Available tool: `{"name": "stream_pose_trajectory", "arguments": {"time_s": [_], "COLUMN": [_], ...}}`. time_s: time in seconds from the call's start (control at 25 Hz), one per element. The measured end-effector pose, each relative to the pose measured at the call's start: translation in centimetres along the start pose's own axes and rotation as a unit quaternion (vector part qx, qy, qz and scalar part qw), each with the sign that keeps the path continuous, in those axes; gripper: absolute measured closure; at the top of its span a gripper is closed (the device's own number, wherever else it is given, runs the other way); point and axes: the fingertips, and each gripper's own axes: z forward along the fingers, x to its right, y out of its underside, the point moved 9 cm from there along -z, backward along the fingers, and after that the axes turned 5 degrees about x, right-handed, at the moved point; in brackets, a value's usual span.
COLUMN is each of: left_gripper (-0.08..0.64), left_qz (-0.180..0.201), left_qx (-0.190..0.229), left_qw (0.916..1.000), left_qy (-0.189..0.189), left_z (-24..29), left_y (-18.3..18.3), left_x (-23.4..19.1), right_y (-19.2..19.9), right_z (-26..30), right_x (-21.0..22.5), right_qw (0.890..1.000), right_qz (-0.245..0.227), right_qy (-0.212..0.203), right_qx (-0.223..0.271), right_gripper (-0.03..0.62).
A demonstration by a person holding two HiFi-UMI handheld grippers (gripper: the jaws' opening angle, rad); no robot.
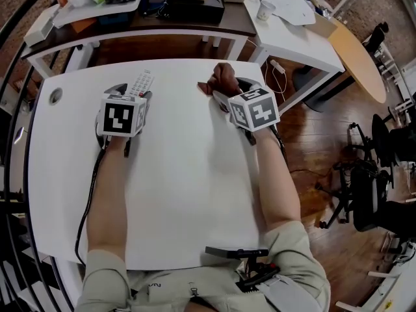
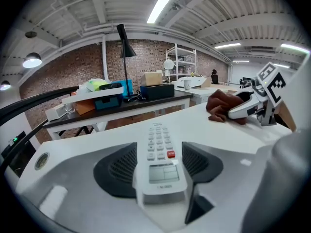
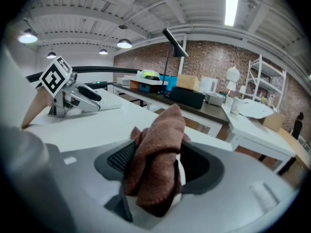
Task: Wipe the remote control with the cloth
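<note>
Remote control and cloth both sit on the broad white worktop, near its far edge and well apart from each other, the remote to the left and the cloth to the right.

The person's left forearm and right forearm reach across the worktop, each ending in a gripper.

The left gripper rests low on the worktop with its jaws apart. The remote lies lengthwise between them, and the dark pads sit just beside its long edges without clamping it.

The right gripper is also spread open, with the cloth standing between its jaws.

The cloth is brown and bunched into an upright fold. It leans on one pad, and a sliver of white shows between it and the other pad.

The remote is white and lies flat with its buttons up. Its small display and a red button are at the end nearest the left gripper, and the other end points toward the worktop's far edge.
</note>
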Motion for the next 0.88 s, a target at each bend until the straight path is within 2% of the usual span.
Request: {"name": "stream_pose_trajectory", "arguments": {"time_s": [0.16, 0.24, 0.4, 0.48, 0.6, 0.68, 0.76, 0.88], "left_gripper": [0.263, 0.294, 0.364, 0.443, 0.541, 0.555, 0.555, 0.555], "left_qz": [0.013, 0.020, 0.035, 0.036, 0.024, 0.012, 0.007, 0.013], "left_qx": [0.024, 0.046, 0.115, 0.170, 0.260, 0.309, 0.340, 0.364], "left_qw": [0.9994, 0.9981, 0.9916, 0.9831, 0.9633, 0.9499, 0.9395, 0.9304], "left_qy": [-0.024, -0.036, -0.048, -0.057, -0.060, -0.047, -0.040, -0.044], "left_z": [-0.9, -1.7, -4.9, -7.6, -12.6, -16.1, -19.4, -23.9], "left_y": [-0.5, -0.9, -2.7, -3.9, -5.2, -5.3, -4.8, -3.4], "left_x": [0.4, 0.9, 2.2, 2.9, 3.9, 4.7, 5.6, 7.3], "right_y": [-1.0, -1.4, -2.0, -2.7, -3.7, -4.0, -4.2, -3.8], "right_z": [-1.6, -2.9, -6.4, -8.7, -13.0, -16.1, -19.1, -22.9], "right_x": [0.3, 0.3, -0.7, -1.7, -3.7, -5.3, -7.3, -10.4], "right_qw": [1.000, 0.999, 0.990, 0.982, 0.965, 0.953, 0.943, 0.933], "right_qz": [-0.005, -0.004, -0.001, -0.011, -0.023, -0.024, -0.025, -0.027], "right_qy": [0.019, 0.033, 0.063, 0.072, 0.097, 0.107, 0.112, 0.120], "right_qx": [0.023, 0.042, 0.126, 0.173, 0.242, 0.283, 0.314, 0.338], "right_gripper": [0.310, 0.310, 0.311, 0.352, 0.497, 0.568, 0.588, 0.588]}}
